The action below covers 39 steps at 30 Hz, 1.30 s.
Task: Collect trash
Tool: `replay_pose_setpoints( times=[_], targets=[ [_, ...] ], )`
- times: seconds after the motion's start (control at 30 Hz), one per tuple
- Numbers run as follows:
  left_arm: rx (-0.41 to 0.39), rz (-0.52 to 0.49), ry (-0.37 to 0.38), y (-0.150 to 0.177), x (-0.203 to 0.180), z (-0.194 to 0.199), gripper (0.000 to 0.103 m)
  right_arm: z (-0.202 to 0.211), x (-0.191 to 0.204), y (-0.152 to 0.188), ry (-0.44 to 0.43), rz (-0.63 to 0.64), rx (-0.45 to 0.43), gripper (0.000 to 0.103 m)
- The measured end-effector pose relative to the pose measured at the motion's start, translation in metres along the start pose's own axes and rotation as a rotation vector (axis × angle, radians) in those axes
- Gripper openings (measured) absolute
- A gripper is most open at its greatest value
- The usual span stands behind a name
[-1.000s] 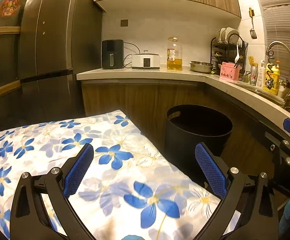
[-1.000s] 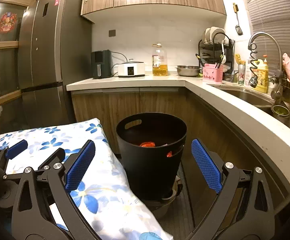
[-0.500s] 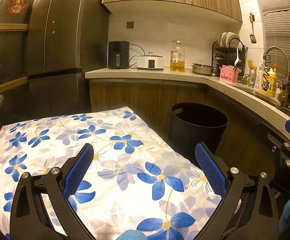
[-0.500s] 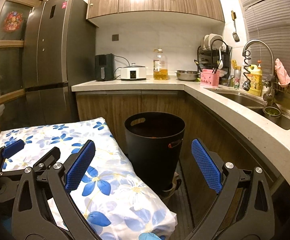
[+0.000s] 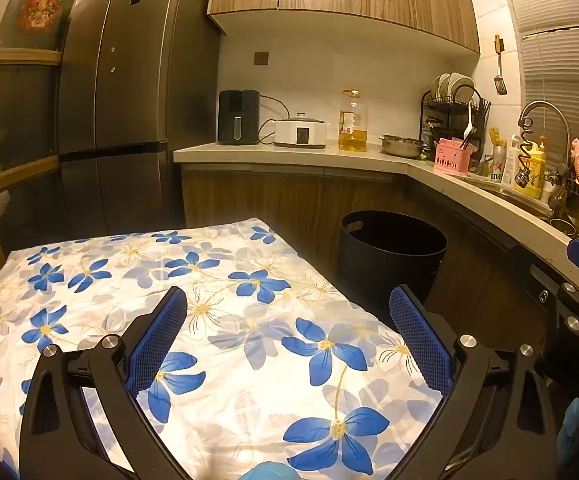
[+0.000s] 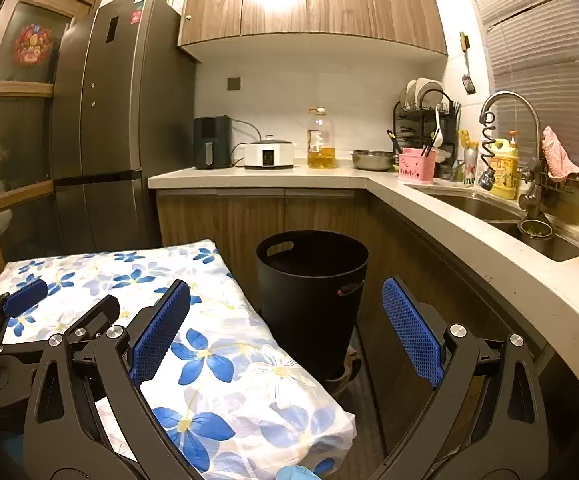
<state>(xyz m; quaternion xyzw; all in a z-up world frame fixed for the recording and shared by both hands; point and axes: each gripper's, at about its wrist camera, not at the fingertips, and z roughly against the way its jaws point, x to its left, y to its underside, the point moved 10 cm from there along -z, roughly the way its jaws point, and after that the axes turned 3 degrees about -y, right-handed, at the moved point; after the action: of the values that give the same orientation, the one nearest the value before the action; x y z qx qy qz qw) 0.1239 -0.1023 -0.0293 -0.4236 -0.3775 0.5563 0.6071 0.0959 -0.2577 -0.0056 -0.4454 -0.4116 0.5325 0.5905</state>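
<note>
Both sets of jaws stand wide apart with nothing between them. The left gripper (image 5: 287, 332) hangs over the flowered cloth (image 5: 225, 320) that fills the lower half of its frame; the right gripper (image 6: 285, 320) sits further right, its left finger over the cloth's edge and its right finger over the dark floor gap beside the cabinet fronts.

The black bin (image 6: 311, 280) is the task's container. It stands on the floor just beyond the cloth's right-hand corner, near centre frame in the right wrist view and right of centre in the left. No loose trash shows on the cloth in either picture, and from these low angles the bin's inside cannot be read. With empty jaws and a bare cloth, this looks like a pause between pieces or the end of collecting. Holding both grippers open, level and back from the bin suits either reading.

The right wrist view shows the bin's full height, its handle cut-out and the base it rests on, plus the sink (image 6: 485, 208) cut into the bench (image 6: 429, 200) along the right edge. It also catches the left gripper at lower left of frame. The left wrist view shows far more of the cloth's bare top, but only the bin's upper part.
</note>
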Motion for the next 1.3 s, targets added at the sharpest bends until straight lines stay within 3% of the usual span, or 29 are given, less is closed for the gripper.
replay_pose_setpoints(
  times=[1.3],
  targets=[
    [-0.011, 0.0, 0.01, -0.001, 0.007, 0.014, 0.097, 0.016, 0.003, -0.003, 0.023, 0.007, -0.017, 0.096]
  ],
)
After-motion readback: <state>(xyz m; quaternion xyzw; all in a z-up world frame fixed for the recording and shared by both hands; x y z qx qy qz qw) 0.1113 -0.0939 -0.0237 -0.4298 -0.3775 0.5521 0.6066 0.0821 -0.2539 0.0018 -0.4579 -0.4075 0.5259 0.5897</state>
